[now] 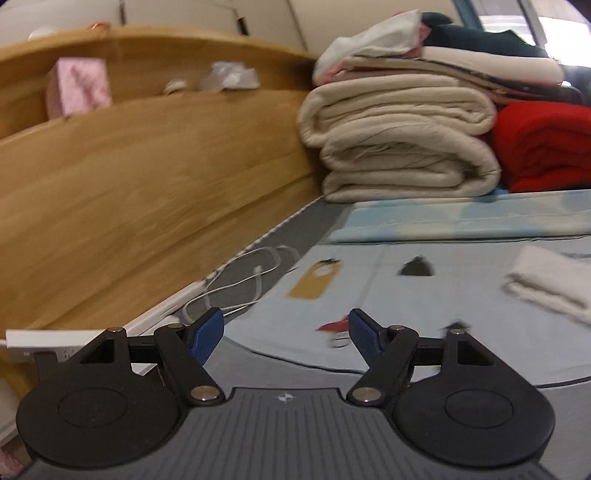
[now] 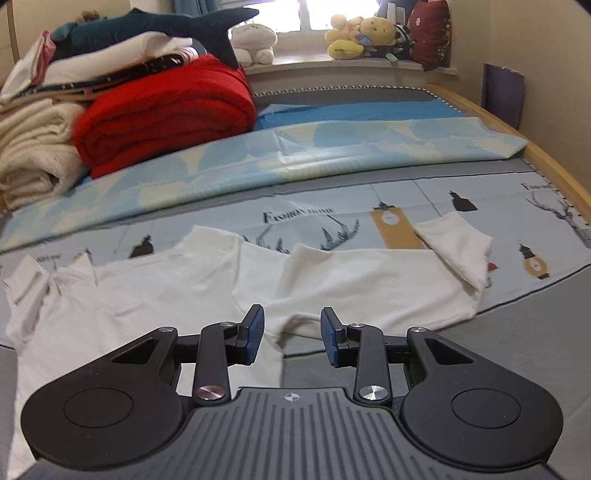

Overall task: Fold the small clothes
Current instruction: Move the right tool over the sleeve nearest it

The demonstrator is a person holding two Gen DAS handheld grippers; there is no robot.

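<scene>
White cotton T-shirt point(image 2: 229, 280) spread flat on the printed bed sheet point(image 2: 406, 206), ready for folding.
Right gripper point(image 2: 291, 334) fingers parted, empty, above its hem; left gripper point(image 1: 286, 338) fingers wide, holding nothing, aside.

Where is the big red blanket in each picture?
Left wrist view: the red blanket is at the right edge, upper half, beside the stack of cream blankets.
Right wrist view: the red blanket is upper left, just right of the same cream blankets, with a stuffed shark above it.
Shared landmark: the cream blankets, always touching the red one's side.
</scene>
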